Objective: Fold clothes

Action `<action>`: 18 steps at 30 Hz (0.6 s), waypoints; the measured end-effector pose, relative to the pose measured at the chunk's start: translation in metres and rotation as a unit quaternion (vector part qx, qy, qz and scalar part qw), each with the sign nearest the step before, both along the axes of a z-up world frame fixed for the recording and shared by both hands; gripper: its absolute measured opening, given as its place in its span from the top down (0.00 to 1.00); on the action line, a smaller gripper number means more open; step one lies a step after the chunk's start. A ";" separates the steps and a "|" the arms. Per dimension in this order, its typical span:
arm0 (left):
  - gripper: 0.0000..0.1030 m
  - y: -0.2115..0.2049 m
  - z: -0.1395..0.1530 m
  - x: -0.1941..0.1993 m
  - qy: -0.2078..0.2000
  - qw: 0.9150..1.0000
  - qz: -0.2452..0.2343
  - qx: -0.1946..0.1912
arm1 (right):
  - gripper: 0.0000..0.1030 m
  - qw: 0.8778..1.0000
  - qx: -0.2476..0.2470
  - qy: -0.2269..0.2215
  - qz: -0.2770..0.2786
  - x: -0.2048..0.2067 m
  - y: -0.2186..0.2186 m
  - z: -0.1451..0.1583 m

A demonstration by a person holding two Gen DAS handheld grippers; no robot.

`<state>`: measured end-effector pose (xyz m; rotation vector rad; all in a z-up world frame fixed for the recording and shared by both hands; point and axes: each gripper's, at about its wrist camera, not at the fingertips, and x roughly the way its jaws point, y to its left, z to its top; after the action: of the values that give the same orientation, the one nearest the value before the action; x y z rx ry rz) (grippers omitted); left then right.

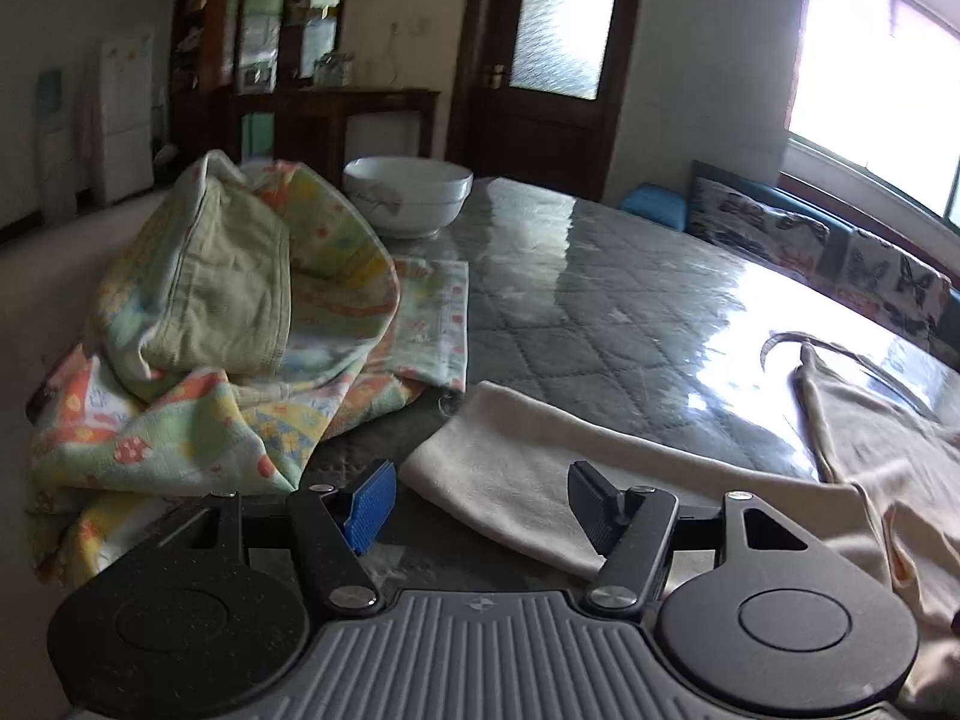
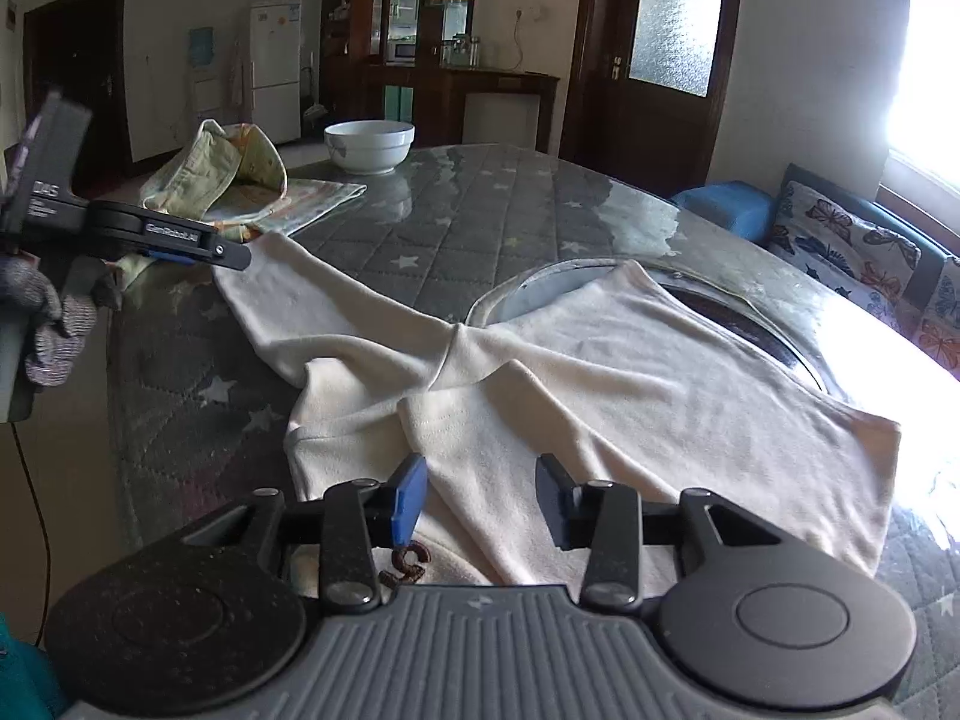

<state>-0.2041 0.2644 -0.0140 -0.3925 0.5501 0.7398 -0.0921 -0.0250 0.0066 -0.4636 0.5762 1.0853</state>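
Two grippers work over a cream long-sleeved shirt (image 2: 600, 372) spread on a round table (image 2: 468, 222) with a grey quilted star-pattern cover under a glossy clear sheet.

Right gripper (image 2: 480, 504): jaws spread wide, holding nothing. It hangs just above the near hem of the shirt body. A dark embroidered letter (image 2: 408, 564) shows on the fabric beside its blue-padded finger. The shirt's neck opening (image 2: 540, 294) lies on the far side of the body.

Left gripper (image 1: 486, 501): jaws spread, holding nothing. The cuff end of the shirt's sleeve (image 1: 510, 468) lies between and just beyond its fingers; contact cannot be confirmed. In the right wrist view this gripper appears at the left edge, at the sleeve end, held by a hand in a grey knit glove (image 2: 48, 318).

Obstructions near the left gripper: a crumpled pile of patterned pastel cloth (image 1: 198, 324) rises just left of the sleeve, close to the cuff. Behind the pile stands a white ceramic bowl (image 1: 408, 195), well apart from the shirt.

Background: a butterfly-print cushion (image 2: 852, 246) beside a bright window, a glazed wooden door (image 2: 666, 30), a dark cabinet and a white refrigerator (image 2: 276, 60).
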 end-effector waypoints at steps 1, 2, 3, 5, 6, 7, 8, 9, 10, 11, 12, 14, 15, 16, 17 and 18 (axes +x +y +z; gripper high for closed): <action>0.40 0.002 -0.001 0.001 0.002 1.000 0.004 -0.004 | 0.61 1.000 0.001 0.000 -0.001 0.000 -0.001 0.001; 0.46 0.004 -0.003 0.002 0.002 1.000 0.009 -0.009 | 0.61 1.000 0.002 0.000 -0.002 0.000 -0.003 0.001; 0.47 0.005 -0.004 0.002 0.002 1.000 0.014 -0.013 | 0.61 1.000 0.003 0.000 -0.003 0.000 -0.004 0.002; 0.52 0.008 -0.004 0.003 -0.004 1.000 0.020 -0.018 | 0.60 1.000 0.004 0.001 -0.007 0.000 -0.007 0.003; 0.55 0.009 -0.004 0.003 -0.007 0.999 0.024 -0.021 | 0.60 1.000 0.006 0.001 -0.009 0.000 -0.009 0.003; 0.64 0.011 -0.005 0.003 -0.008 0.999 0.029 -0.023 | 0.60 1.000 0.006 0.002 -0.010 0.000 -0.010 0.003; 0.74 0.012 -0.005 0.004 -0.008 0.999 0.033 -0.023 | 0.60 1.000 0.008 0.001 -0.012 0.000 -0.012 0.004; 0.78 0.013 -0.006 0.004 -0.007 0.999 0.037 -0.022 | 0.60 1.000 0.009 0.001 -0.015 0.000 -0.015 0.004; 0.85 0.015 -0.006 0.005 -0.009 0.999 0.040 -0.025 | 0.60 1.000 0.011 0.002 -0.017 0.001 -0.016 0.005; 0.89 0.017 -0.006 0.004 -0.013 0.999 0.042 -0.030 | 0.60 1.000 0.012 0.004 -0.019 0.002 -0.018 0.005; 0.91 0.019 -0.006 0.004 -0.019 0.998 0.043 -0.035 | 0.60 1.000 0.013 0.003 -0.022 0.003 -0.020 0.006; 0.94 0.019 -0.002 0.004 -0.033 0.998 0.039 -0.036 | 0.60 1.000 0.015 0.002 -0.026 0.004 -0.024 0.007; 0.94 0.018 0.000 0.004 -0.040 0.998 0.037 -0.036 | 0.60 0.999 0.016 0.001 -0.029 0.005 -0.025 0.008; 0.94 0.017 0.003 0.005 -0.047 0.998 0.031 -0.035 | 0.60 0.999 0.018 0.000 -0.032 0.005 -0.027 0.009; 0.94 0.014 0.007 0.006 -0.054 0.998 0.024 -0.035 | 0.60 0.999 0.020 0.000 -0.035 0.006 -0.029 0.010; 0.94 0.012 0.011 0.007 -0.062 0.997 0.016 -0.035 | 0.60 0.999 0.022 -0.001 -0.037 0.006 -0.030 0.011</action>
<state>-0.1967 0.2765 -0.0026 -0.5106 0.4550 0.7234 -0.0861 -0.0551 0.0180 -0.4022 0.5640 1.0243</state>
